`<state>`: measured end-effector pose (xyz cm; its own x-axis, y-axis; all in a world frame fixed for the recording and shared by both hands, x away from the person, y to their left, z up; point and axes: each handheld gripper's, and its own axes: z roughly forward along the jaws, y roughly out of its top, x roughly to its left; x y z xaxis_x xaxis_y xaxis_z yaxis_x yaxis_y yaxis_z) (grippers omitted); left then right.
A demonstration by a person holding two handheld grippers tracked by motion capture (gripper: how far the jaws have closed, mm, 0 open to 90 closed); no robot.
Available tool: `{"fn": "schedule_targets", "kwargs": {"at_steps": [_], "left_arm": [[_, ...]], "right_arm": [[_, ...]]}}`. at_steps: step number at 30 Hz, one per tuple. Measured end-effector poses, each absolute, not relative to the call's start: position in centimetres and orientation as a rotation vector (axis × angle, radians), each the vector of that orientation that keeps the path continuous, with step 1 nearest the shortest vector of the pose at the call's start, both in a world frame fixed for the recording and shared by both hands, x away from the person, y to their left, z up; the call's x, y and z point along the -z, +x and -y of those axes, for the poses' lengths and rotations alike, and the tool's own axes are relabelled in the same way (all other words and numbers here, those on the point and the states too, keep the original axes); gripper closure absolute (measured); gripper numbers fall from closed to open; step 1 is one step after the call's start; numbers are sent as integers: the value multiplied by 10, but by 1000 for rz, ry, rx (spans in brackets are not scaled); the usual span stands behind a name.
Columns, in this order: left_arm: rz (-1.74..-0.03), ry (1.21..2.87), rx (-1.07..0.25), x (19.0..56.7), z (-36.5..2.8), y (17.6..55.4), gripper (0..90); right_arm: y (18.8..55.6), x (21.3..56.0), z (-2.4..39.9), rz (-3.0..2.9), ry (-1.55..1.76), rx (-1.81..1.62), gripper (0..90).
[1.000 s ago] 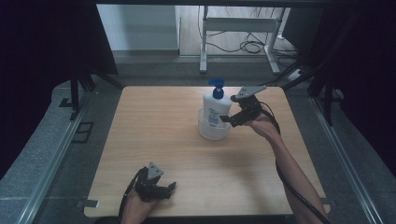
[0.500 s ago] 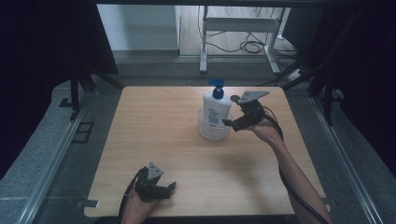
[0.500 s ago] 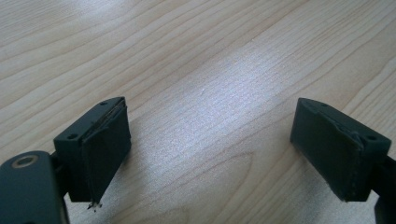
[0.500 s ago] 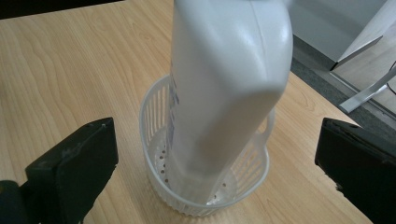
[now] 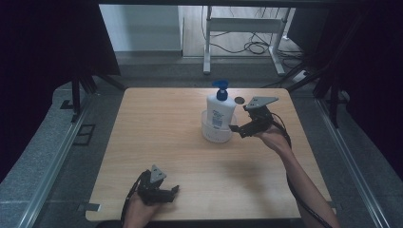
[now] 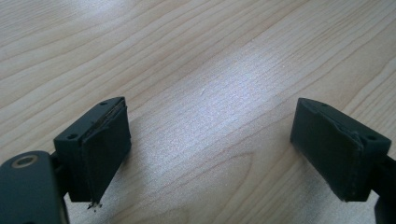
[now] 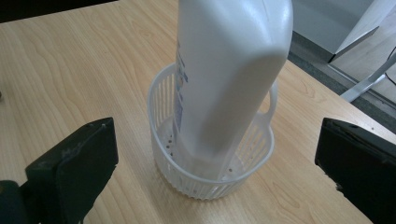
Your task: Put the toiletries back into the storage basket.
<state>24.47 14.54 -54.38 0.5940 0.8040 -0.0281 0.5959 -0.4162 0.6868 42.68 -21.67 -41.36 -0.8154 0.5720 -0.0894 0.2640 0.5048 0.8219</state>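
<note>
A white pump bottle (image 5: 220,113) with a blue pump head stands upright in a small white slotted basket (image 5: 216,134) on the wooden table (image 5: 161,128). In the right gripper view the bottle (image 7: 229,74) rises out of the basket (image 7: 210,177) just ahead of the jaws. My right gripper (image 5: 233,128) is open, just right of the basket, touching nothing. My left gripper (image 5: 175,190) rests low at the table's front edge, open, with bare wood between its pads (image 6: 105,154).
A small dark round mark (image 5: 240,100) lies on the table behind the bottle. Beyond the far edge stand a metal frame (image 5: 242,28) and floor cables (image 5: 256,47). Grey floor rails run along both sides of the table.
My right gripper has let go of the bottle and drawn back to the right and a little toward the front. The left gripper has stayed put.
</note>
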Motion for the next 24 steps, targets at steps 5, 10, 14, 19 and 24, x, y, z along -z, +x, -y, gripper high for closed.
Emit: {"fn": "schedule_targets", "kwargs": {"at_steps": [5,10,14,19,24], "left_arm": [[-1104,2157,-404,544,-145,245,118],[-1104,2157,-404,544,-145,245,118],[-1104,2157,-404,544,-145,245,118],[-1105,2156,-404,544,-145,245,118],[-1105,2156,-405,544,-145,245,118]], "right_arm": [[421,413,218,-2398,697,-1227,0],[415,414,220,-2400,694,-1229,0],[412,415,220,-2401,695,-1228,0],[407,417,222,-2401,702,-1223,0],[402,420,225,-2399,704,-1220,0]]}}
